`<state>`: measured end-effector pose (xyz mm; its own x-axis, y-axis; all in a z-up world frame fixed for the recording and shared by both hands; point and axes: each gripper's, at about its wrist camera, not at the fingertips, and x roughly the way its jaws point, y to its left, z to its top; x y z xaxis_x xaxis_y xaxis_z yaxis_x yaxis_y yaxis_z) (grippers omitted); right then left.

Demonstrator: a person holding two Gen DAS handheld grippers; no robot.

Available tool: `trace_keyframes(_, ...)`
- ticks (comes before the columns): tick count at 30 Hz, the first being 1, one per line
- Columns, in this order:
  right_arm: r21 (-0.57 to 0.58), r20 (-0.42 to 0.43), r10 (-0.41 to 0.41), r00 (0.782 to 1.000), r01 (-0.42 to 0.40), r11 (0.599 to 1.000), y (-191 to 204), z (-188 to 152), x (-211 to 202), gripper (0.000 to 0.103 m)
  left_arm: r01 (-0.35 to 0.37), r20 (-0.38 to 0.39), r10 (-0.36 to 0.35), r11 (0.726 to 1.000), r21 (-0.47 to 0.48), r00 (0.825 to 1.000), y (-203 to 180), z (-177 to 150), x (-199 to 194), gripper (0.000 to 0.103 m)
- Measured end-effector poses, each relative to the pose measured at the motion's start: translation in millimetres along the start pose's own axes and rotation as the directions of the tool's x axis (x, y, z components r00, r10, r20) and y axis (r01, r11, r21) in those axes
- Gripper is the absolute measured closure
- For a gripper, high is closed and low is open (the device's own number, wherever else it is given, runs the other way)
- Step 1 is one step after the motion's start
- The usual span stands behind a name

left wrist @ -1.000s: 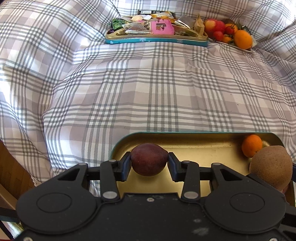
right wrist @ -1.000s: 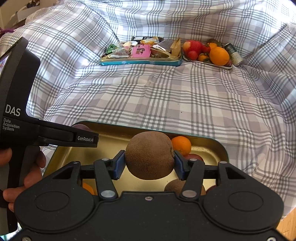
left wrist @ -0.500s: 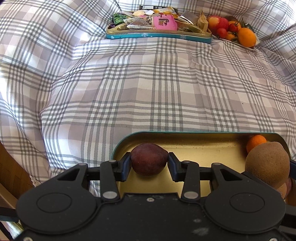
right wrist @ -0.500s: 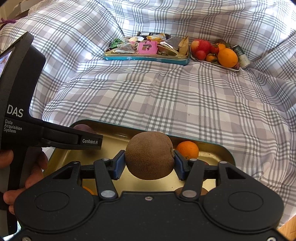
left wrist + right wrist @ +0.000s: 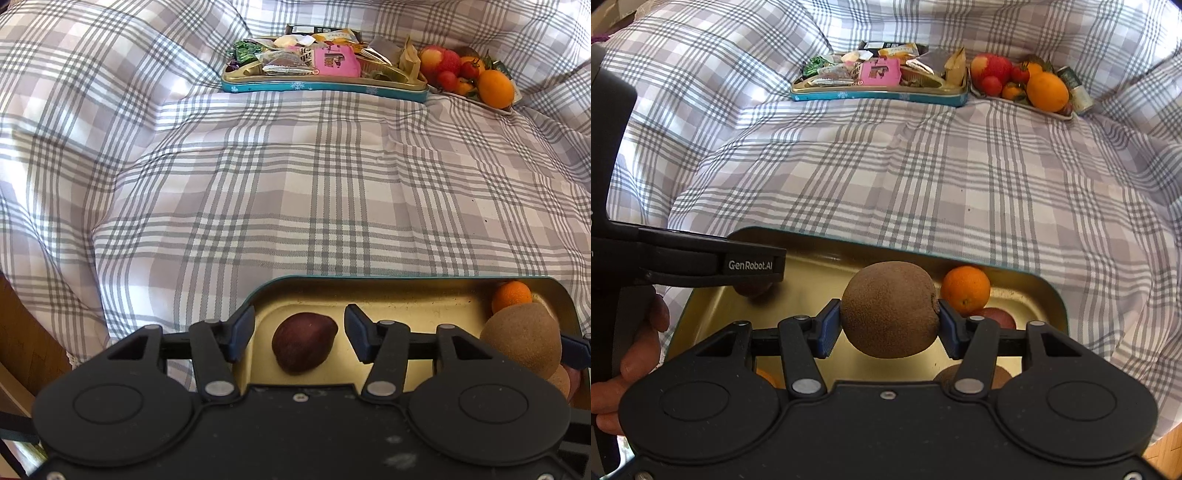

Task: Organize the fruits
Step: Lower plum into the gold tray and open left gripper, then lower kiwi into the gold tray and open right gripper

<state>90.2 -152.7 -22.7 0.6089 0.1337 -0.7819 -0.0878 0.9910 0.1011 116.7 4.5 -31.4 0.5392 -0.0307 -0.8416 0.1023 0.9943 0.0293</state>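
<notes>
Our left gripper [image 5: 299, 334] was clamped on the dark red plum [image 5: 303, 342] a moment ago; now its jaws are opening, the blue pads stand clear on both sides of the fruit, and the plum lies by itself on the gold floor of the near tin tray [image 5: 406, 299], directly between and just under the spread fingers. We read that as the release step done for this fruit: it is delivered into the tray, toward the corner on the left gripper's side, and nothing is pressing on it. It sits slightly tilted, so we judge it could rock a little when the fingers lift away. Our right gripper [image 5: 889, 325] is another matter: it is clenched on the brown kiwi [image 5: 890, 309], pads tight on its two ends, holding it above the middle of the same tray, with a mandarin [image 5: 965, 289] just beyond it to the right and a reddish fruit [image 5: 995, 317] behind the right finger. So the kiwi is not yet set down. Far ahead of both grippers, on the checked bedcover [image 5: 923, 177], a tin of snacks [image 5: 879, 79] and a dish of fruit [image 5: 1023, 83] sit side by side, well apart from us.
</notes>
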Motion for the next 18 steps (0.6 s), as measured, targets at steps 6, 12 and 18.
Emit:
trace_keyframes(6, 0.018, 0.046, -0.029, 0.999, 0.028, 0.999, -2, -2, -9, 0.043, -0.007, 0.014, 0.007, 1.0, -0.005, 1.0, 0, -4, -6, 0.047)
trace_keyframes(12, -0.032, 0.131, -0.066, 0.989, 0.071, 0.997, 5, -1, -22, 0.044, -0.007, 0.028, 0.007, 1.0, 0.003, 1.0, -3, -7, -13, 0.047)
trace_keyframes(18, -0.02, 0.149, -0.059, 0.987, 0.063, 0.998, 5, -8, -30, 0.044, -0.027, 0.06, 0.026, 0.999, 0.017, 0.998, -6, -12, -26, 0.047)
